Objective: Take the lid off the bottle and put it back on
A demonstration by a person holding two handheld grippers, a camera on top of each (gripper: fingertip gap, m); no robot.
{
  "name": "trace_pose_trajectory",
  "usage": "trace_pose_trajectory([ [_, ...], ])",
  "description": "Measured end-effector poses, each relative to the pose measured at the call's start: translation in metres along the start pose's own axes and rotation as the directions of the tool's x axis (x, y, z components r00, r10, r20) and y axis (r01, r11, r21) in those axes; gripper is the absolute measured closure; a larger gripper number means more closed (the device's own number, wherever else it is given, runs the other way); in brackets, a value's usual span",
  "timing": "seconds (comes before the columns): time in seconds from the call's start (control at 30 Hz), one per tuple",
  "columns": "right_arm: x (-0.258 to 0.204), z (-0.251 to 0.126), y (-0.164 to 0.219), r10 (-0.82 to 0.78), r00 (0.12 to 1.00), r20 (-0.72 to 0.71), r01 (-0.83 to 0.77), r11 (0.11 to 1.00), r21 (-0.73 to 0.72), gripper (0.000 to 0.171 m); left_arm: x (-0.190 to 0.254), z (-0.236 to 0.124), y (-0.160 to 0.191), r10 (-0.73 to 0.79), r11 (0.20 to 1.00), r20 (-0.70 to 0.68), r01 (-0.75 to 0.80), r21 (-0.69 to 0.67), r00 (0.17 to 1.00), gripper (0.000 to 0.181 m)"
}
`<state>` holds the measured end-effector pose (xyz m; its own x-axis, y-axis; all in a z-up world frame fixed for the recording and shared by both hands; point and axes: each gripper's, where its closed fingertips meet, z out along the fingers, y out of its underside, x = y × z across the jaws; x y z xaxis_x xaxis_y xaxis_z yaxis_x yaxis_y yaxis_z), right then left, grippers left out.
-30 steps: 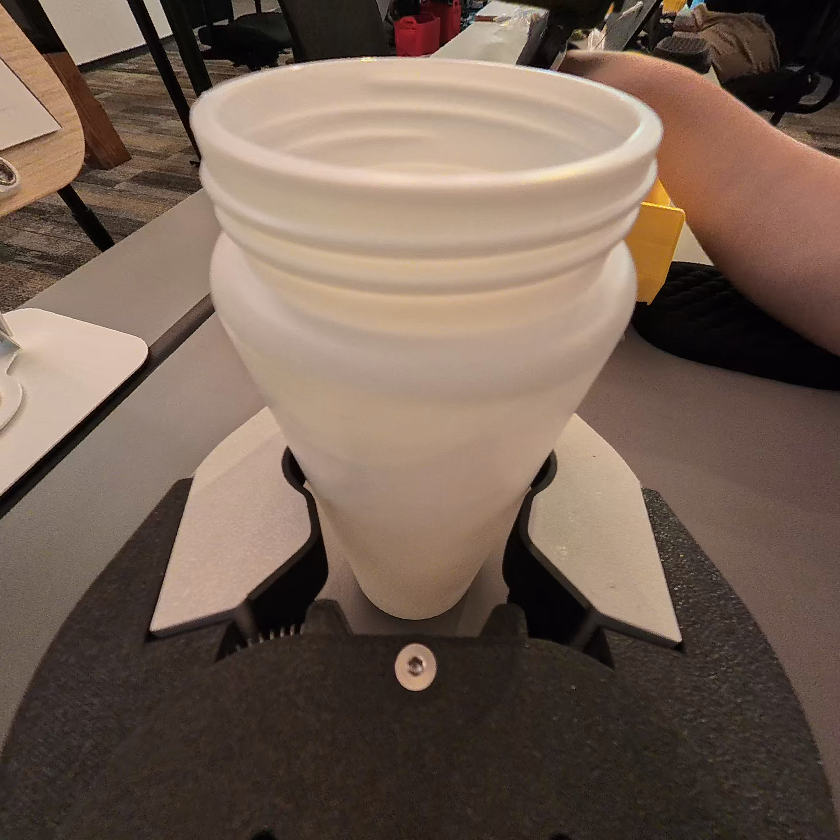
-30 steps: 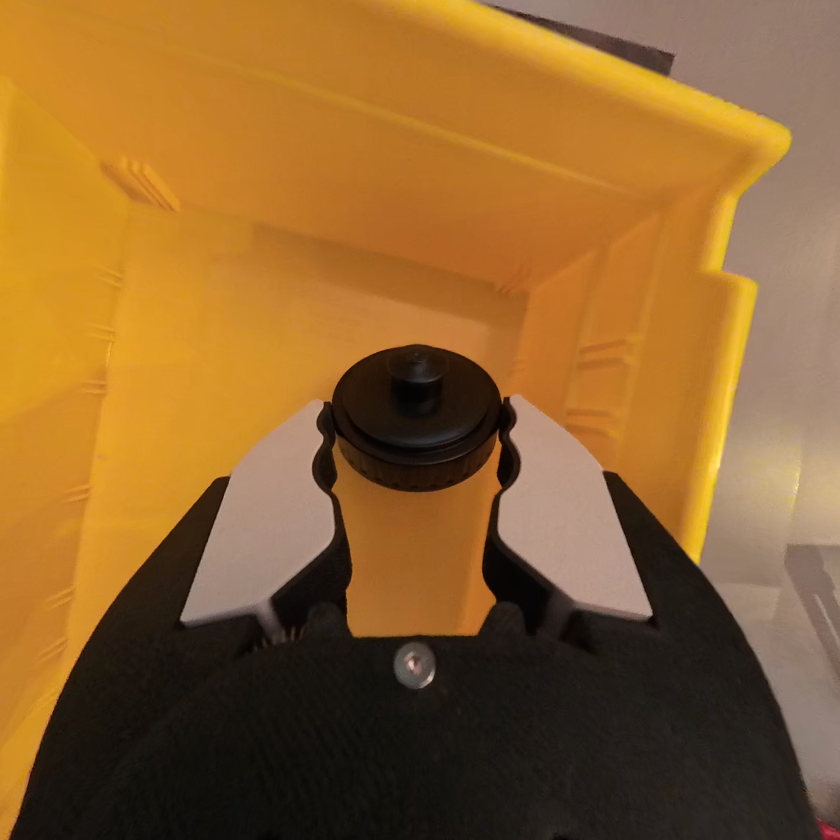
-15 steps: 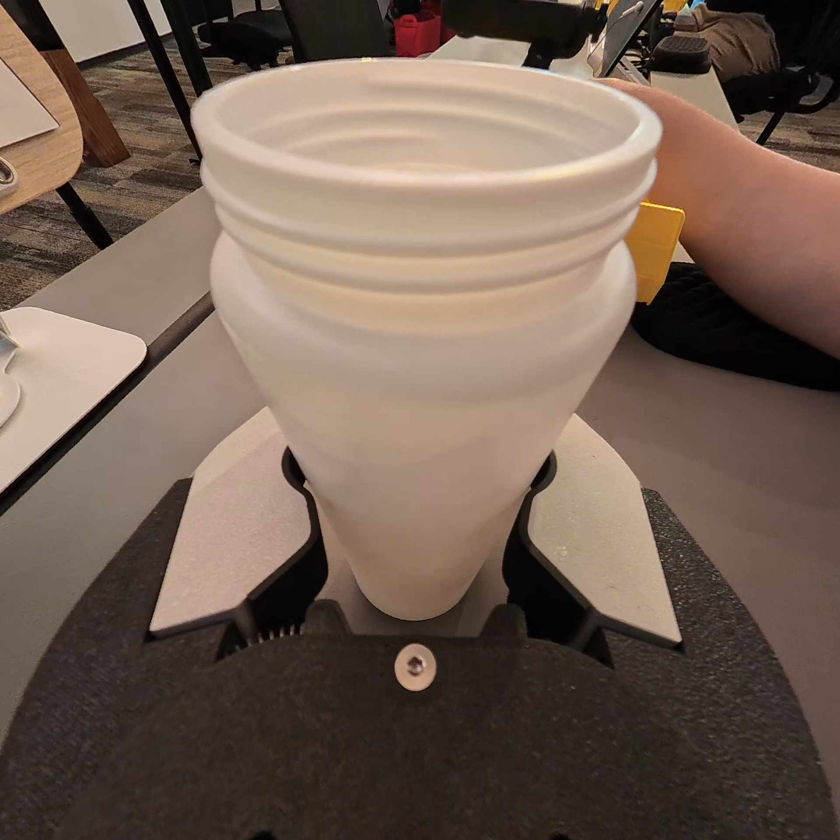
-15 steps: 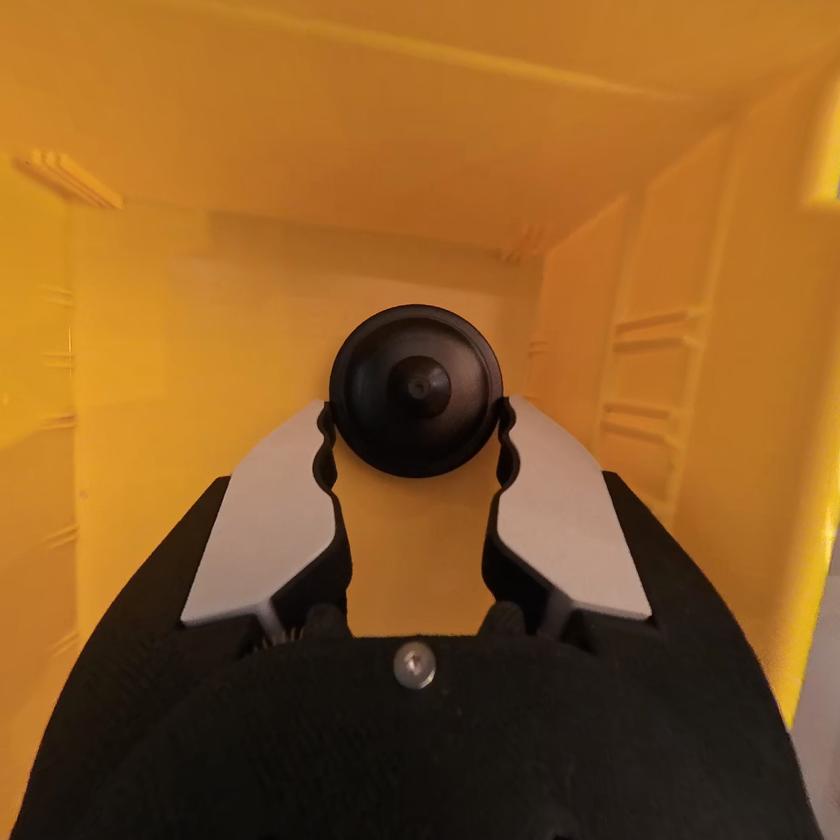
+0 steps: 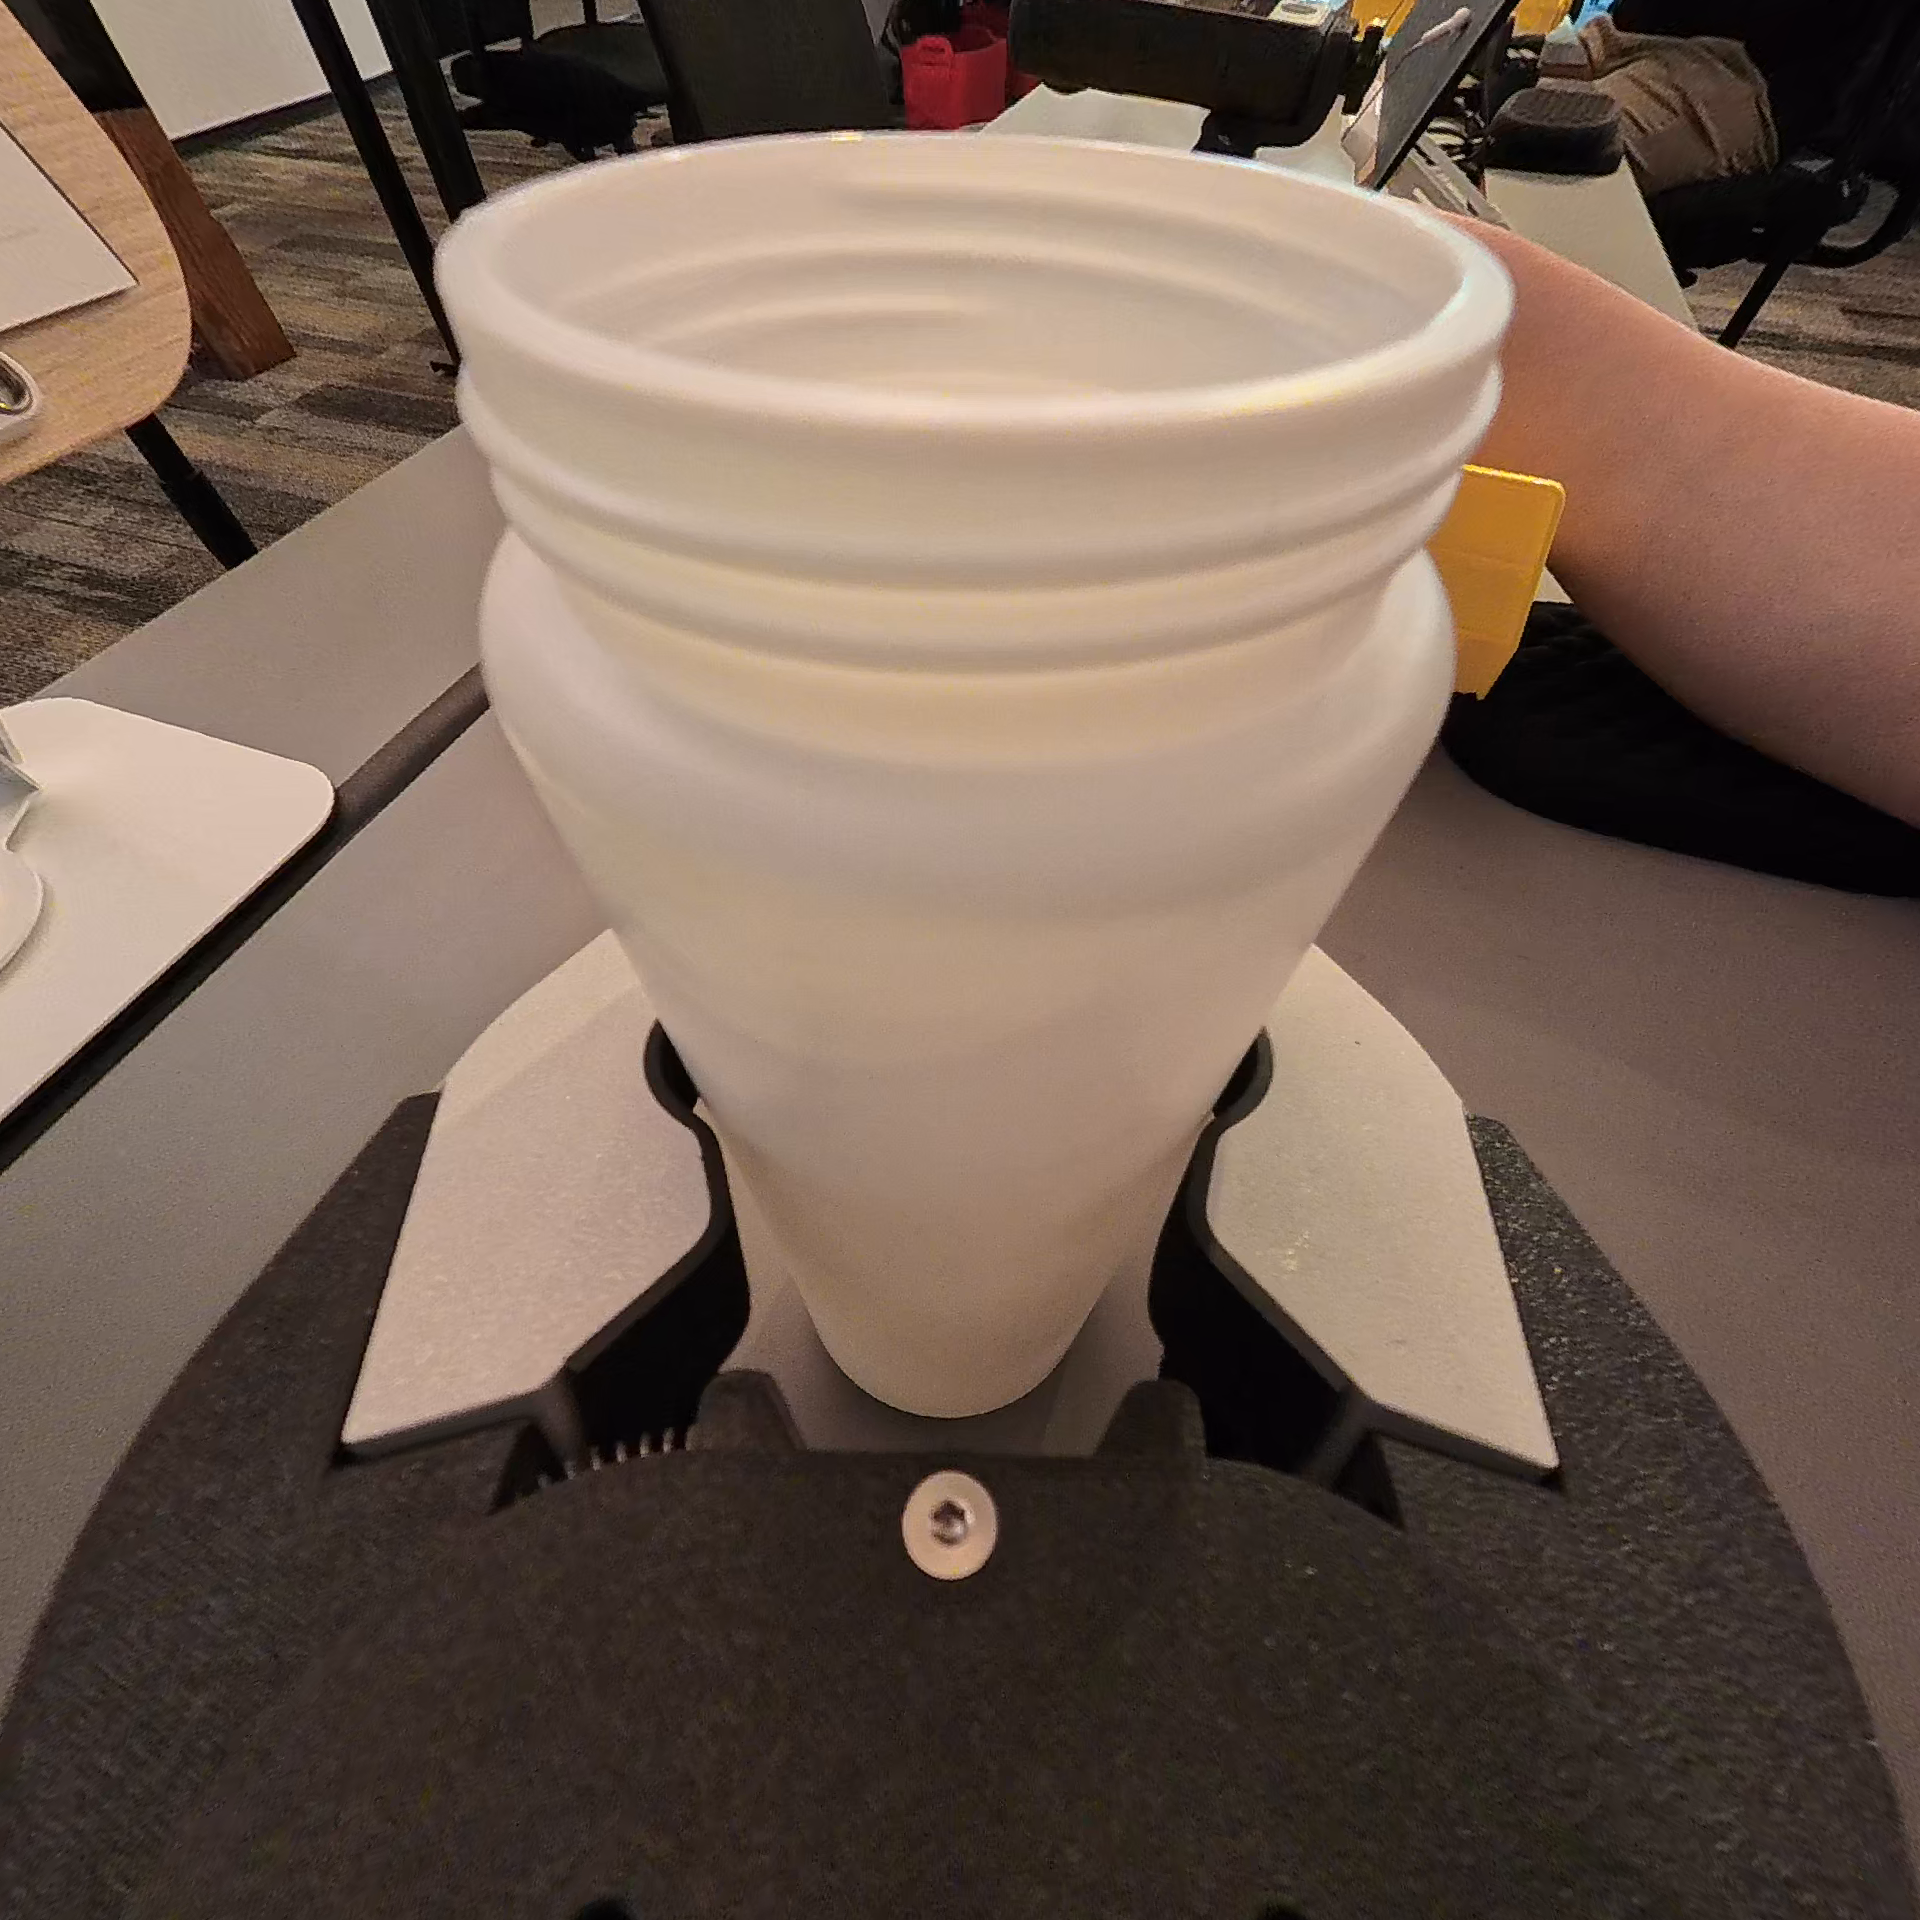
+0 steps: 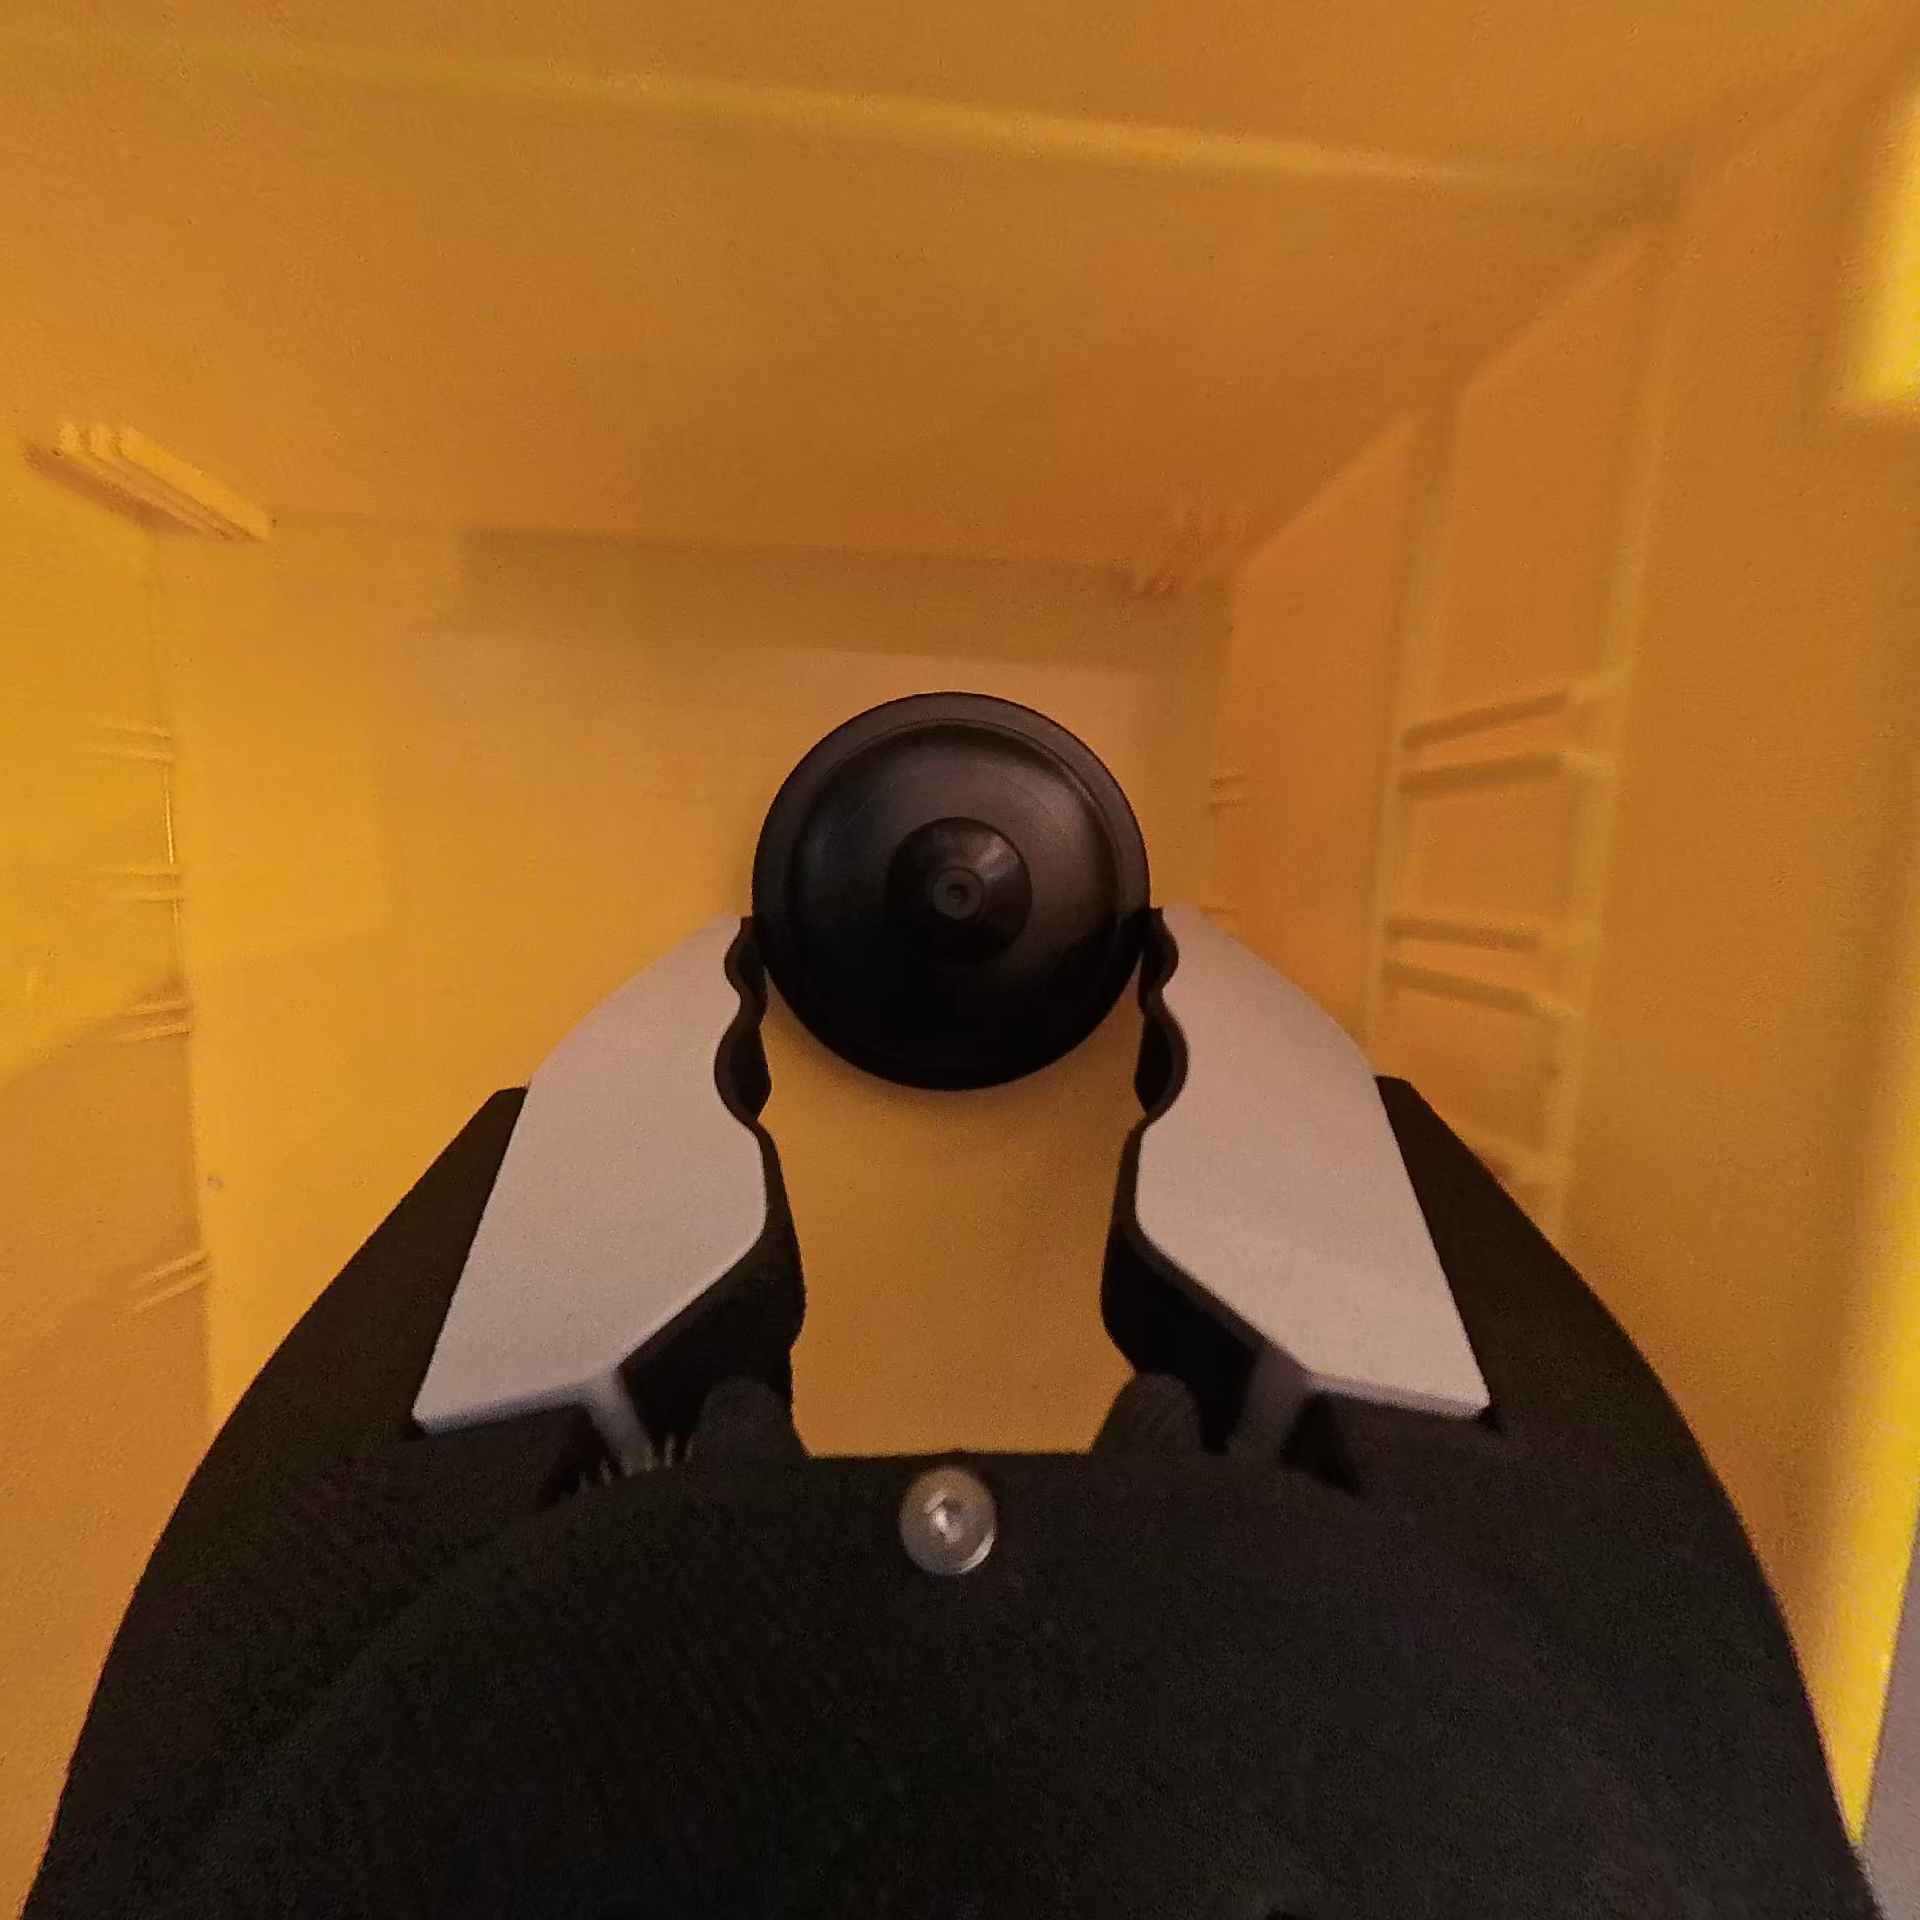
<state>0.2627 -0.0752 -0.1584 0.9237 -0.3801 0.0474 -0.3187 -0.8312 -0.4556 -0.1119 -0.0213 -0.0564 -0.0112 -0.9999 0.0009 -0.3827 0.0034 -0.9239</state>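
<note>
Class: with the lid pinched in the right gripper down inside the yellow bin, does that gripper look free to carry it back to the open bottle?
Probably yes: the right gripper grips the black lid, and the white bottle's threaded mouth stands open. It must first lift clear of the yellow bin.

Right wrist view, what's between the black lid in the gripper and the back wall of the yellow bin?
Nothing shows there in the right wrist view: the black lid, pinched at the tips of the right gripper, faces bare yellow bin wall.
</note>
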Motion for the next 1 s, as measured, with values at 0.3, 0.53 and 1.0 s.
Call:
trace_pose_trajectory([
  [0.3,0.004,-0.011,-0.008,-0.016,0.998,-0.059,0.017,1.000,0.016,0.100,-0.001,0.000,0.000,-0.004,1.000,0.004,0.003,0.007,1.000,0.083],
  [0.53,0.002,-0.085,-0.037,-0.051,0.986,-0.161,0.077,0.984,0.159,0.095,-0.004,-0.001,0.000,-0.009,1.000,0.012,0.008,0.015,1.000,0.083],
  [1.0,-0.295,-0.281,-0.057,-0.828,0.406,0.386,-0.010,0.419,0.908,0.091,-0.011,-0.002,-0.003,-0.026,0.996,0.025,0.024,0.091,0.999,0.083],
])
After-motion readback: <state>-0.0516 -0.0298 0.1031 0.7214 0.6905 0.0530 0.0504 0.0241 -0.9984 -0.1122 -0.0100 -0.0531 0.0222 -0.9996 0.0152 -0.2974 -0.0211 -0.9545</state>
